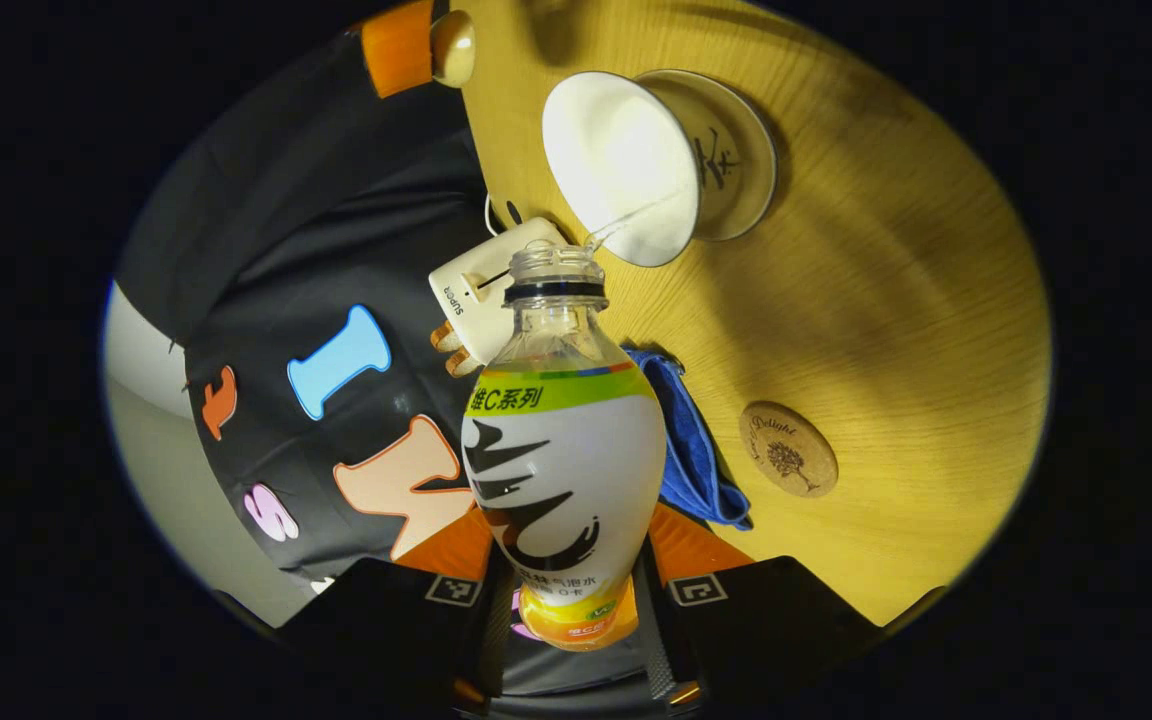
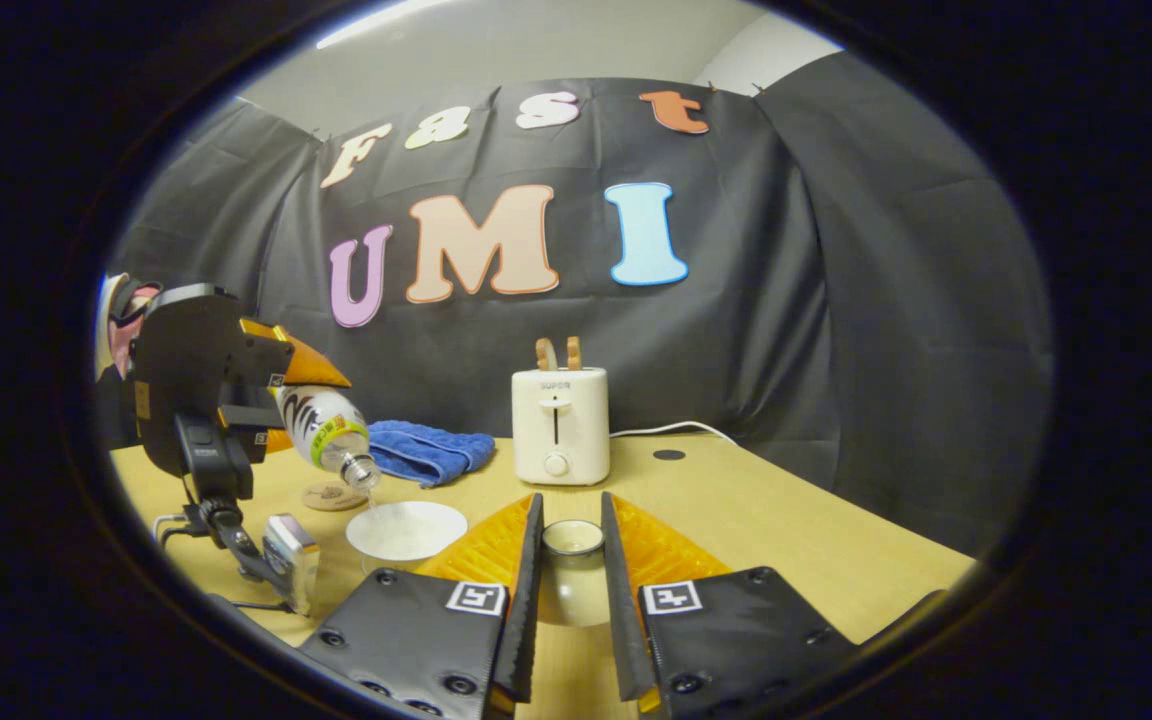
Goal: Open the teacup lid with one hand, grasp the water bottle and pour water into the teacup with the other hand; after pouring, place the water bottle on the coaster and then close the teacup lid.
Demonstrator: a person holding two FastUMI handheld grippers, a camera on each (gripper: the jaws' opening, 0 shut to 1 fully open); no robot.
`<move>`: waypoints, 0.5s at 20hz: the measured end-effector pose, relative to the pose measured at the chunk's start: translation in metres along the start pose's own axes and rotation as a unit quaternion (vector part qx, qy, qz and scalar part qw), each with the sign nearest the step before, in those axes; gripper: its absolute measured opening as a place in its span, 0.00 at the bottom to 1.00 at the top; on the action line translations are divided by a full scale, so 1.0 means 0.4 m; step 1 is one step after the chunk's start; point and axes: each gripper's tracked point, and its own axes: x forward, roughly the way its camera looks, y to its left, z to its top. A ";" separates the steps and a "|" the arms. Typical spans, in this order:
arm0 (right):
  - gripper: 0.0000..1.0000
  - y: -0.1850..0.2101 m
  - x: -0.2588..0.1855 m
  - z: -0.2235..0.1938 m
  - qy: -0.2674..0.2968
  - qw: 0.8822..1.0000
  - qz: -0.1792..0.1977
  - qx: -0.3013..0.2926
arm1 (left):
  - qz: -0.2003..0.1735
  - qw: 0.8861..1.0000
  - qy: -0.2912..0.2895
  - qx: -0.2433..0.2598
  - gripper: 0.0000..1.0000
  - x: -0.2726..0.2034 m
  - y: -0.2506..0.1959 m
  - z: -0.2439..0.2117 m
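The water bottle is gripped at its lower body by the left tongs, one finger pressed against each side. The bottle is uncapped and tilted, its open mouth held just above the rim of the teacup, and a thin stream of water is seen running from the mouth into the white bowl of the cup. The teacup stands on the desk with its lid off. In the right gripper view the lid is held between the two fingers of the right tongs, which are closed on its sides, just beside the teacup and raised off the desk. The cork coaster lies bare on the desk near the teacup. A blue cloth is bunched between the coaster and the bottle, and a white toaster stands beyond the teacup, at the back of the desk.
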 end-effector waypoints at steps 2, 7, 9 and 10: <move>0.35 -0.001 0.000 -0.001 0.000 1.000 0.000 0.000 | -0.008 0.998 -0.006 -0.061 0.52 0.001 -0.015 0.007; 0.36 -0.001 0.001 -0.002 0.000 1.000 0.000 0.000 | -0.036 0.956 -0.025 -0.290 0.52 -0.041 -0.068 0.021; 0.36 -0.001 0.001 0.000 -0.001 1.000 0.000 0.000 | -0.031 0.925 -0.030 -0.377 0.53 -0.038 -0.068 0.019; 0.36 0.000 0.001 0.000 0.000 1.000 0.000 0.000 | -0.028 0.907 -0.030 -0.420 0.49 -0.038 -0.068 0.016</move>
